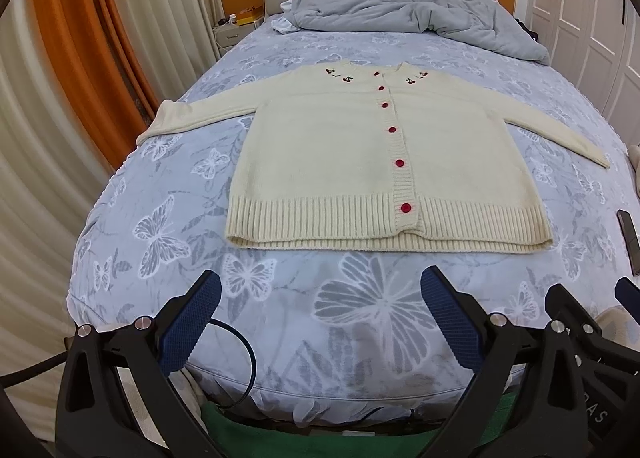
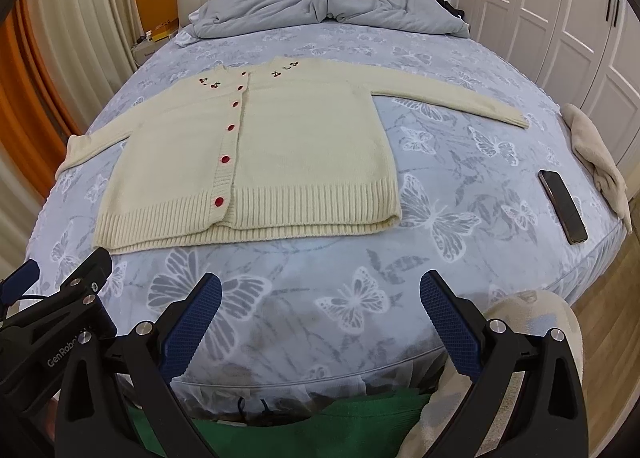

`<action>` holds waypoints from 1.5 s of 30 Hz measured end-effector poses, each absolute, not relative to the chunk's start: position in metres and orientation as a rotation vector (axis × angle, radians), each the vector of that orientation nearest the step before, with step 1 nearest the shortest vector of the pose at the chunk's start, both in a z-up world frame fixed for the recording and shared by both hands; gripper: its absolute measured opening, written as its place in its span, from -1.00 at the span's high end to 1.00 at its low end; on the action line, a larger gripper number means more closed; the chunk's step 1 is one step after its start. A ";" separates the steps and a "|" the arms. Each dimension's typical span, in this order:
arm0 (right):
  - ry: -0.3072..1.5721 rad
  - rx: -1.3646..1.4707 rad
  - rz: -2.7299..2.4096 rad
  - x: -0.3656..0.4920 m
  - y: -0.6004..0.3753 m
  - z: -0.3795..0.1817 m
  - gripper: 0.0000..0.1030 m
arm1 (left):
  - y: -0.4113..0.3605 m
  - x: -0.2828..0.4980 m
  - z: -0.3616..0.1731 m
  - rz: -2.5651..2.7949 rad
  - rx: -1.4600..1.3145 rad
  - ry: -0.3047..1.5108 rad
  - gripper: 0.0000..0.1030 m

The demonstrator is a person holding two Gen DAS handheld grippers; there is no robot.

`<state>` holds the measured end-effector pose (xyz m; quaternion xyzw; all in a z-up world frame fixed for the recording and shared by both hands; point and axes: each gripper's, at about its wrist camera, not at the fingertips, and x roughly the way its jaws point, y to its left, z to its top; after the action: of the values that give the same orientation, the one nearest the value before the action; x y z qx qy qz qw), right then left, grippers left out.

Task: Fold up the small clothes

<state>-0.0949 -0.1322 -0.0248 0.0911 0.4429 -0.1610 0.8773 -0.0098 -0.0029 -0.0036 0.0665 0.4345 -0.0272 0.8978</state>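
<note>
The cream cardigan (image 1: pixel 372 161) is lying flat mid-bed (image 1: pixel 280 298), sleeves reaching toward the mattress edges; the left gripper (image 1: pixel 320 298) and right gripper (image 2: pixel 320 298) are hovering spread wide, empty, near its hem.

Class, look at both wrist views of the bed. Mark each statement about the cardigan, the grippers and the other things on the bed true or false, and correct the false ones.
1. The cream cardigan lies flat with both sleeves spread out. True.
2. The left gripper grips the cardigan's hem. False: it is open, short of the hem, touching nothing.
3. The cardigan has red buttons. True.
4. A phone lies on top of the cardigan. False: it lies on the butterfly sheet, apart from the cardigan.
5. The right gripper is shut. False: its jaws stand wide open.
</note>
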 end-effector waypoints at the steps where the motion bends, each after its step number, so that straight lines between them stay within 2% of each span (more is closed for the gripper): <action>1: 0.924 0.190 -0.336 -0.095 -0.132 -0.025 -0.90 | -0.002 -0.010 -0.004 -0.056 0.137 0.901 -0.89; 45: 0.948 0.189 -0.336 -0.089 -0.130 -0.034 -0.90 | 0.003 -0.007 -0.009 -0.052 0.142 0.906 -0.86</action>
<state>-0.0892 -0.1300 -0.0343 0.0906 0.4534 -0.1607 0.8720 -0.0067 0.0031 -0.0094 0.0683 0.4372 -0.0253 0.8964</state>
